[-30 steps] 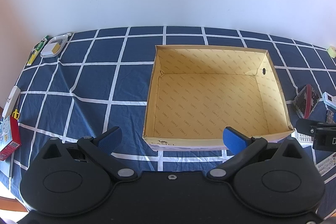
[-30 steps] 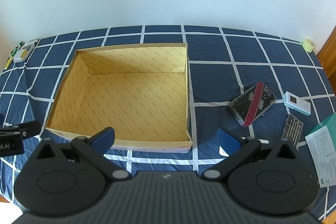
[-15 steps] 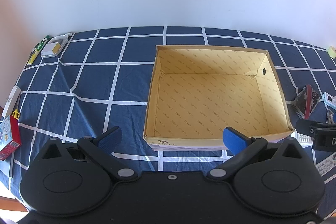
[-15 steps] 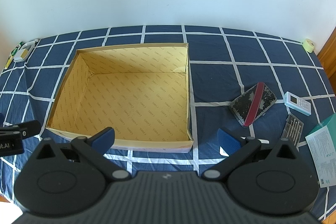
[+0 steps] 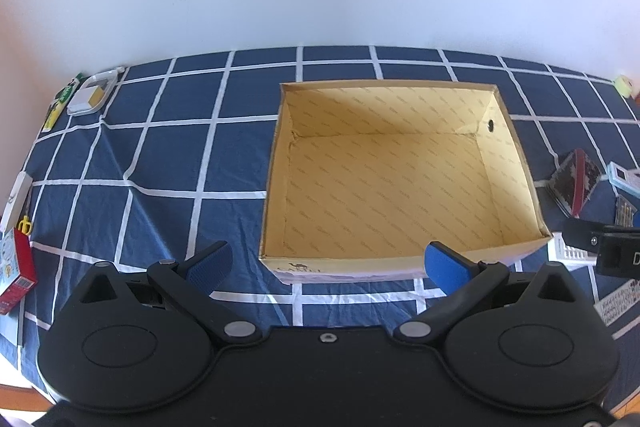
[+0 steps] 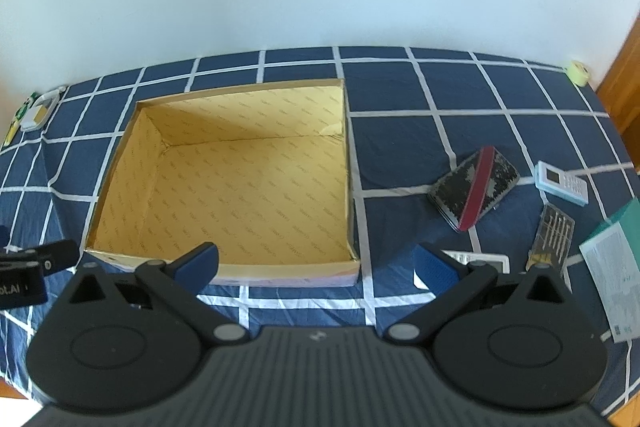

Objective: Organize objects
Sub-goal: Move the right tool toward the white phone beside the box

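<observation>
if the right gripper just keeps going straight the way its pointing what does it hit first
Most likely the near right corner of the open cardboard box, which lies between the fingers of the right gripper. Depth is unclear, so it might pass above the rim.

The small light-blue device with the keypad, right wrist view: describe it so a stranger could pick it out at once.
Start at the open cardboard box on the blue checked tablecloth and look to its right. Past the dark speckled wallet with a red band lies the light-blue device. Alone among its neighbours, it has a small dark screen and rows of white buttons.
</observation>
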Demonstrator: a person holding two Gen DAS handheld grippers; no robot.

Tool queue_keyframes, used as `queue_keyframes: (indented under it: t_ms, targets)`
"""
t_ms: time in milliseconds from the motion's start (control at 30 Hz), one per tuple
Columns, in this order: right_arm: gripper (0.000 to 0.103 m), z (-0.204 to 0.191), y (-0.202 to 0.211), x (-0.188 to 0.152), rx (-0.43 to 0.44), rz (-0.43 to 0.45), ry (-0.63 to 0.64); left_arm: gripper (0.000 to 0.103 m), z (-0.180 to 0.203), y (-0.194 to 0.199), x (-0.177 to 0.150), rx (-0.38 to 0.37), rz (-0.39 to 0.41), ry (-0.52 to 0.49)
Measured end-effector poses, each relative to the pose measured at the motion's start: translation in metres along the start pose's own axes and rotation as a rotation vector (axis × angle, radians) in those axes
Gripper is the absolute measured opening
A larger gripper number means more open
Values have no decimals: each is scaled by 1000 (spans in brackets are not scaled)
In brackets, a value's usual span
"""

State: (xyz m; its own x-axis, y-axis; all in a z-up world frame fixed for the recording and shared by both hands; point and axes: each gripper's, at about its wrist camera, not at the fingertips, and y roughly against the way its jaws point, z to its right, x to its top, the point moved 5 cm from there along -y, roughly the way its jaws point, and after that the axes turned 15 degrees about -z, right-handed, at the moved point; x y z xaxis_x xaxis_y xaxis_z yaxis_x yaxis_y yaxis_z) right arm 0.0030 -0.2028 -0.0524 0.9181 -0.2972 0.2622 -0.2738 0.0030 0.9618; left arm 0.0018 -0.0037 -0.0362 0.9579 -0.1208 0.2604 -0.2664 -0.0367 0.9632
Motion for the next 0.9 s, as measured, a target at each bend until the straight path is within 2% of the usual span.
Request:
queue_keyframes:
  t_ms: [900]
  targets:
    - [103, 41, 10, -70, -92, -10, -284, 103, 49, -21, -30, -125, -43, -258]
